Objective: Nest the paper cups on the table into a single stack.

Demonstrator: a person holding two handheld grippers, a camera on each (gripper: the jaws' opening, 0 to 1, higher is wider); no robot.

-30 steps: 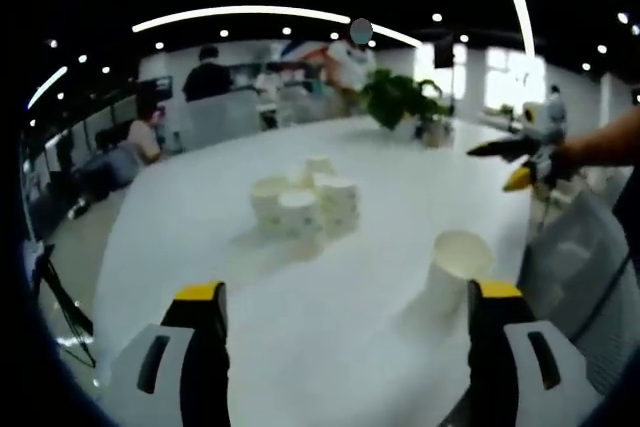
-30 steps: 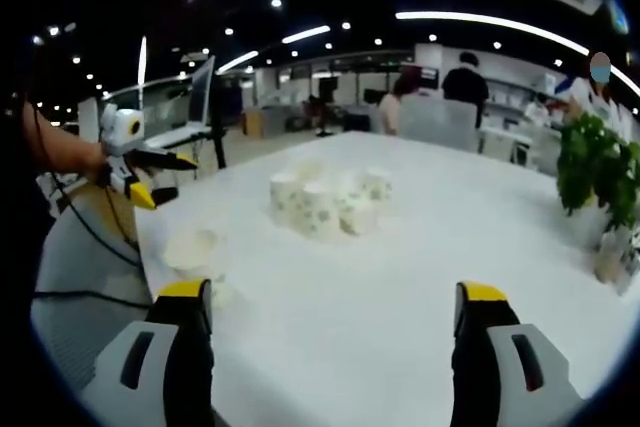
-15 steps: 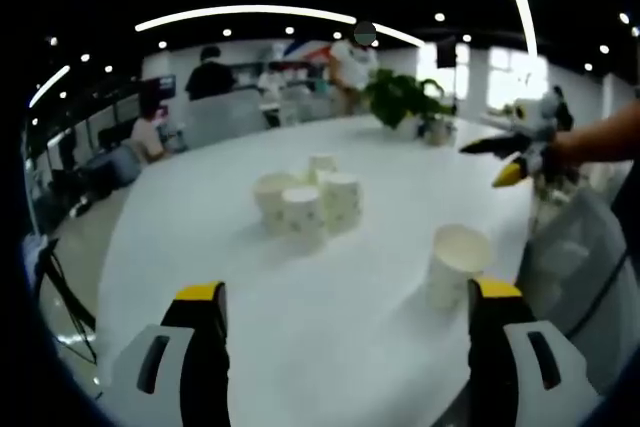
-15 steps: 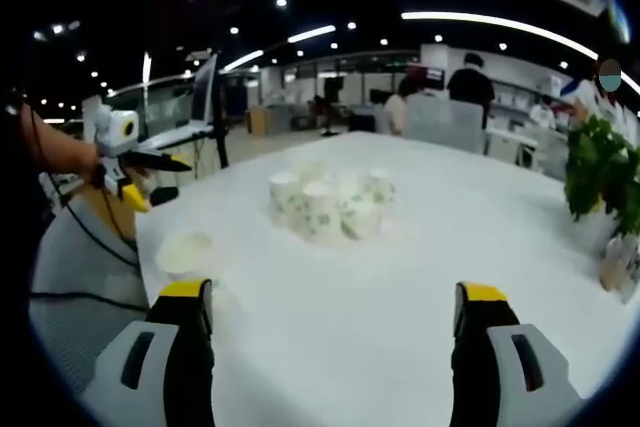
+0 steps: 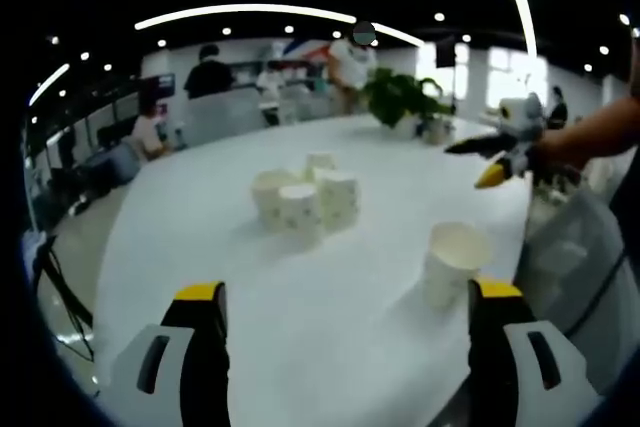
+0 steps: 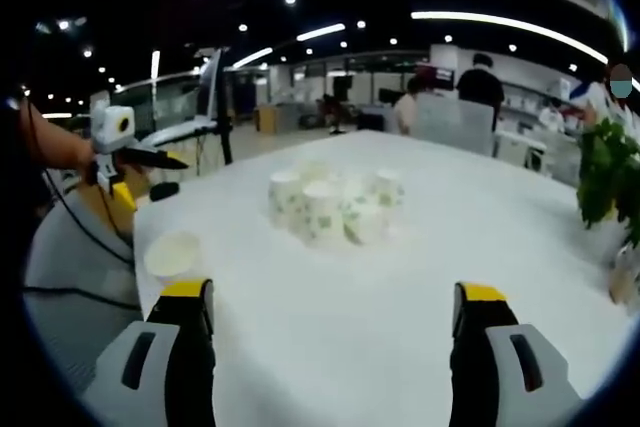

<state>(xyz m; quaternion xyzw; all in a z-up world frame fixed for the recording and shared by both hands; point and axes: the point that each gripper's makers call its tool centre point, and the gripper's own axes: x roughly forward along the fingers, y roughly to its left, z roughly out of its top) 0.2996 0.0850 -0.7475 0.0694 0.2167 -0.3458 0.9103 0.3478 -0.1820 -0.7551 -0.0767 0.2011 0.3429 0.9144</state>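
Note:
A cluster of several white paper cups [image 5: 305,197] with a faint green print stands mid-table, also seen as the cluster [image 6: 330,207] in the right gripper view. One more cup [image 5: 455,262] stands apart near the table's edge, just beyond my left gripper's right jaw; the right gripper view has this lone cup [image 6: 172,257] by its left jaw. My left gripper [image 5: 347,292] is open and holds nothing. My right gripper [image 6: 332,292] is also open and holds nothing. Each gripper appears in the other's view, held over the table edge: right gripper [image 5: 495,155], left gripper [image 6: 130,157].
The white table [image 5: 330,327] is large and rounded. A potted plant [image 5: 400,97] stands at its far side, seen as the plant [image 6: 605,172] at the right. A grey chair [image 5: 570,267] is by the near edge. Several people sit or stand behind.
Both views have shifted a little with the hands. In the left gripper view the right gripper has edged leftward, toward the table. The cups have not moved.

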